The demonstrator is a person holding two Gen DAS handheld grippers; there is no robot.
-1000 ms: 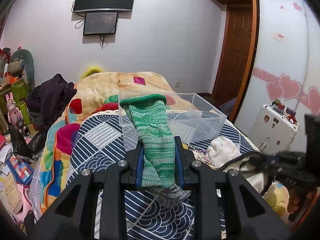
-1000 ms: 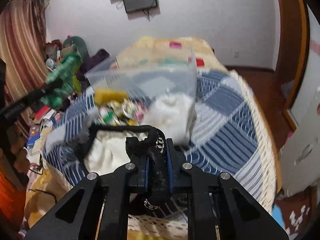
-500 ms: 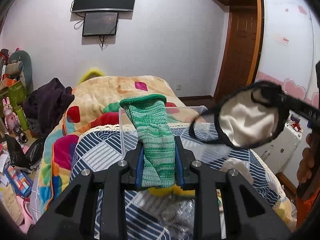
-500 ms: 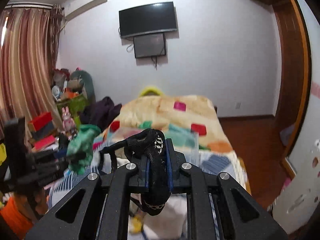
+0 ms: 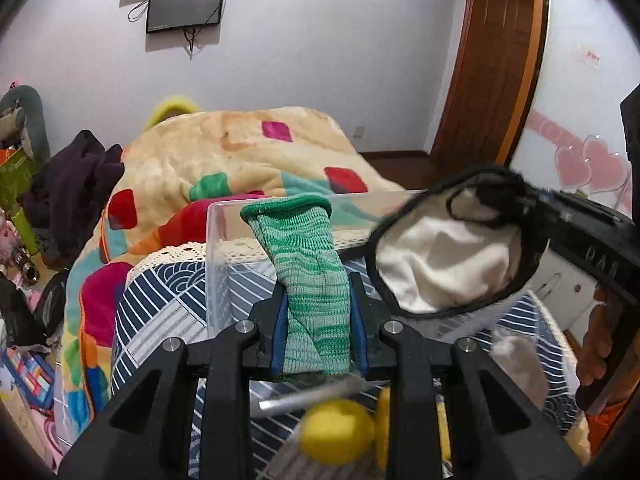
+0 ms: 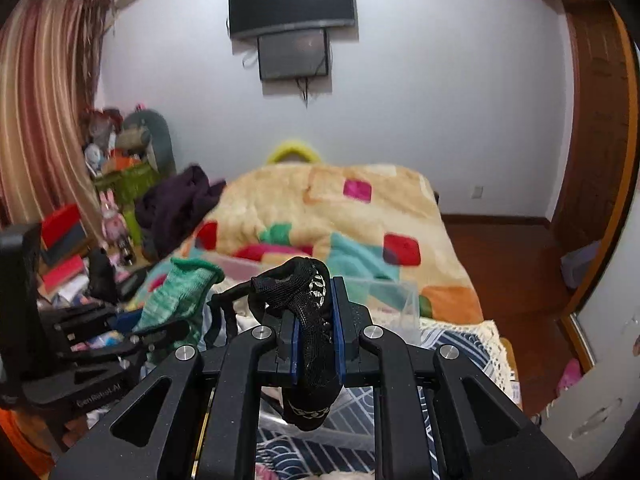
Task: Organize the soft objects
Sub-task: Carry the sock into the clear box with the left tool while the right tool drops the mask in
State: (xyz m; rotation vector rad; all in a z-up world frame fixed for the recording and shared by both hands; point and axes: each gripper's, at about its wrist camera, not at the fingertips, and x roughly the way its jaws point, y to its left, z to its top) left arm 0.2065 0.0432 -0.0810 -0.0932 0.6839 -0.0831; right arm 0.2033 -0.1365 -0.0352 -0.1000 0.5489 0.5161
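Much of the lower left wrist view is blurred: a yellow round object (image 5: 338, 428) and a white fluffy item (image 5: 516, 356) lie low in the frame beneath the fingers, and what they are cannot be made out. The near part of the clear plastic bin (image 5: 224, 264) is hidden behind the left gripper (image 5: 318, 320), and in the right wrist view only its far corner shows behind the right gripper (image 6: 316, 334). The lower end of each held item is cut off by the gripper bodies.

Compared with half a second ago, the left wrist view now sits closer to the bin, whose front rim fills more of the frame, and the wall screens have slid toward the top edge. The cream pouch with black trim (image 5: 448, 256) now hangs lower, just right of the sock and over the bin's right side. In the right wrist view the bed has come nearer and the left gripper stands closer in on the left.

The left gripper's fingers are pressed in on a green knitted sock (image 5: 308, 280), a striped weave of light and dark green with a solid green cuff at the top; it stands upright between the pads, in front of the bin. The right gripper's fingers are closed tight on the pouch's black mesh strap, which has a silvery patterned band. Both items are held in the air above the blue-and-white patterned bedcover (image 5: 160, 312).
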